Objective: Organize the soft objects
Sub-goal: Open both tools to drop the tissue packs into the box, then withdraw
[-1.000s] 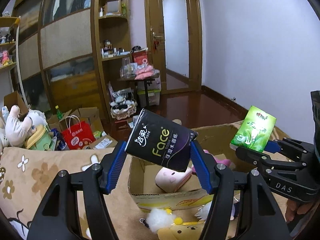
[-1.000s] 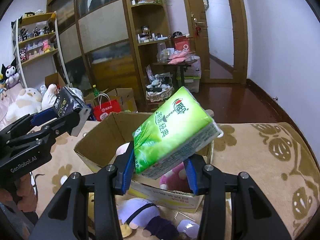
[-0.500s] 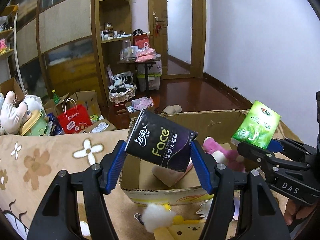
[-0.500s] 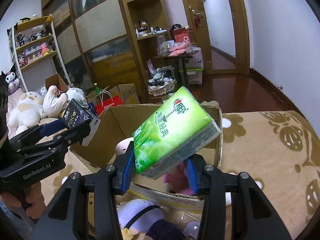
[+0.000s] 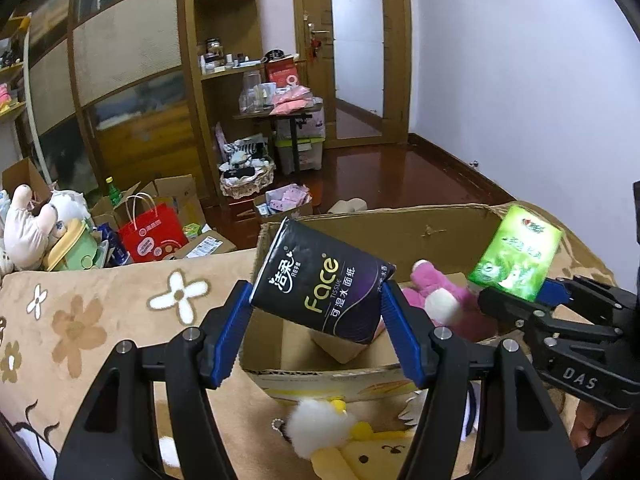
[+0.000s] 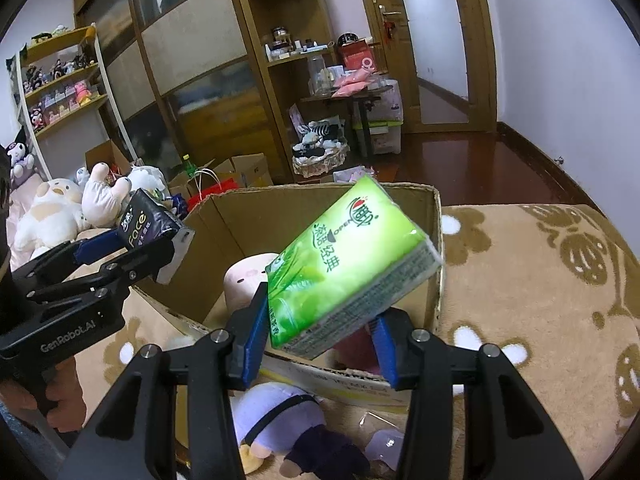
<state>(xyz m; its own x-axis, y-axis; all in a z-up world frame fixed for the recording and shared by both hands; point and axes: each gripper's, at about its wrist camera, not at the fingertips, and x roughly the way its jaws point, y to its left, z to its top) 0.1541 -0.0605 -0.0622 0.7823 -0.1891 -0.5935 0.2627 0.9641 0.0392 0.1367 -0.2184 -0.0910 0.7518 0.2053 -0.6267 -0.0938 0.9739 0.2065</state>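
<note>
The black tissue pack [image 5: 322, 282] with the word "Face" on it is sitting tilted between the blue pads of the left gripper [image 5: 316, 332], which is closing on it from both sides. The pack is hanging in the air over the near-left part of the open cardboard box [image 5: 400, 236]. The green tissue pack [image 6: 352, 268] is being held in the same way by the right gripper [image 6: 320, 340], its jaws pressing on the lower end of the pack, and it is also tilted, with one corner pointing up to the right. It is hanging above the near wall of the box, on the right side.

Inside the box a pink plush toy [image 5: 436, 300] is lying near the middle, and in the right wrist view a pale pink plush [image 6: 248, 280] is showing just behind the green pack. In front of the box, touching its near wall or very close to it, a yellow plush with a white pompom [image 5: 340, 436] is lying, and beside it a purple doll [image 6: 296, 424].

The box is standing on a beige blanket with a flower pattern [image 5: 100, 308]. Behind the blanket, on the left, white and pink plush animals [image 6: 64, 208] are sitting together, and a red paper bag [image 5: 154, 232] is standing on the floor near some other cartons. A wooden shelf wall [image 5: 224, 80] and a door [image 5: 356, 52] are at the back of the room.
</note>
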